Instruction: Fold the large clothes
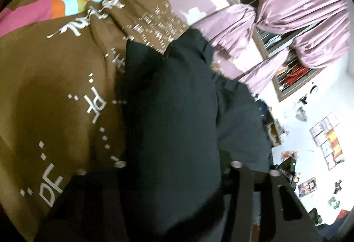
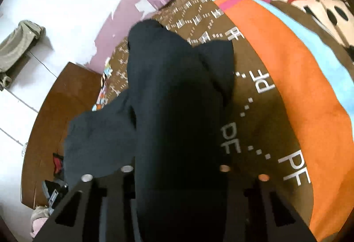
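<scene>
one dark garment, black or deep navy, soft and limp; it drapes and bunches, with no stiffness to hold a crease by itself. it looks light to middling in weight, matte and not slippery, nothing fragile. it lies lengthwise over the brown printed bedspread, away from the coloured cartoon end, with a loose part trailing toward the bed's edge by the wall. left claw: cloth runs between its fingers, judged clamped on the garment. right claw: same, cloth fills the gap, judged gripping. best hold is likely at hems or corners, pulled taut between both claws so the fold lands flat. count: one garment, two claws, one bedspread, one pink curtain.
</scene>
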Available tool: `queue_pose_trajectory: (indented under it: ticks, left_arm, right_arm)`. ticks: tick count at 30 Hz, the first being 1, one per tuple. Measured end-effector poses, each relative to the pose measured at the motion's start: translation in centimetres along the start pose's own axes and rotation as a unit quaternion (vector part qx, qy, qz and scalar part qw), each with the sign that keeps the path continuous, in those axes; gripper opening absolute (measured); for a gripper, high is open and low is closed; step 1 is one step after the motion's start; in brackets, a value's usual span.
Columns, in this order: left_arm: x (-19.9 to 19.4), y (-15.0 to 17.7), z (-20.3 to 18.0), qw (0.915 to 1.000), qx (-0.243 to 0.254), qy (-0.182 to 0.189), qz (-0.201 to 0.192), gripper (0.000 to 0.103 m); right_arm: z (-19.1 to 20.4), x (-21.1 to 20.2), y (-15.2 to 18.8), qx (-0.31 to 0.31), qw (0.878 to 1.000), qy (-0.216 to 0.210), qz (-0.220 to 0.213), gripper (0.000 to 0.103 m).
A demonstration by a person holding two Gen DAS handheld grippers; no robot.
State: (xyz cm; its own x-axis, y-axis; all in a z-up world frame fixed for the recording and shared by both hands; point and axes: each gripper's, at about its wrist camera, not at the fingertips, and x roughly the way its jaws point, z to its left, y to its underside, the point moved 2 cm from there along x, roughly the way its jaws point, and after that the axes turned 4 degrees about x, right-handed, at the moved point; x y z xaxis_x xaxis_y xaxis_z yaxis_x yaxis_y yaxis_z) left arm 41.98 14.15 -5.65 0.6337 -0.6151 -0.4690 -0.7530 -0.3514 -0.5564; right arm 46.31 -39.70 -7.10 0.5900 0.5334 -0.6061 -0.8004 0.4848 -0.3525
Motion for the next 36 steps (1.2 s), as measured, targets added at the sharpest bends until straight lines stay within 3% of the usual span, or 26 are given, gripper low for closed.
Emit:
queue_pose_trajectory:
  ticks: [7, 13, 17, 20, 22, 25, 29, 31, 32, 35, 36]
  left_arm:
    - [0.1, -1.2, -5.5, 0.9977, 0.05, 0.007, -0.045, 0.028]
    - [2.3, -1.5, -8.1, 0.9956, 0.079, 0.029, -0.043, 0.028]
    - [4.5, -1.2, -8.2, 0.9947, 0.095, 0.025, -0.028, 0.028]
    - [6.9, -0.4, -7.0, 0.9949, 0.1, -0.011, 0.007, 0.028]
    - [7.5, 0.1, -5.8, 0.995, 0.096, -0.026, 0.01, 0.029]
    - [7.4, 0.3, -5.2, 0.9958, 0.089, -0.018, 0.011, 0.031]
    - [7.4, 0.5, -5.6, 0.9921, 0.112, -0.053, 0.021, 0.042]
    - [7.3, 0.5, -5.4, 0.992, 0.1, -0.069, 0.034, 0.052]
    - [7.3, 0.5, -5.4, 0.9917, 0.096, -0.076, 0.039, 0.059]
    - [6.3, 0.4, -5.3, 0.9861, 0.095, -0.131, 0.039, 0.085]
    - [5.7, 0.4, -5.5, 0.9833, 0.1, -0.149, 0.033, 0.086]
  right_arm:
    - [5.3, -2.9, -1.0, -0.087, 0.995, -0.005, -0.056, 0.017]
    - [8.8, -6.2, -2.3, -0.144, 0.981, 0.004, -0.128, 0.017]
    - [7.8, -7.3, -2.9, -0.145, 0.977, 0.02, -0.153, 0.017]
    - [5.4, -6.0, -2.3, -0.135, 0.979, 0.06, -0.138, 0.017]
    - [3.3, -4.9, -2.2, -0.115, 0.981, 0.085, -0.133, 0.018]
    - [1.1, -4.2, -2.5, -0.088, 0.985, 0.088, -0.122, 0.025]
    - [1.0, -4.3, -2.7, -0.101, 0.98, 0.116, -0.122, 0.04]
    - [1.2, -4.3, -2.7, -0.108, 0.979, 0.131, -0.116, 0.062]
    - [1.1, -4.3, -2.6, -0.109, 0.977, 0.143, -0.116, 0.078]
    - [0.8, -4.7, -2.4, -0.11, 0.97, 0.178, -0.123, 0.086]
    - [0.8, -4.9, -2.2, -0.113, 0.968, 0.187, -0.124, 0.09]
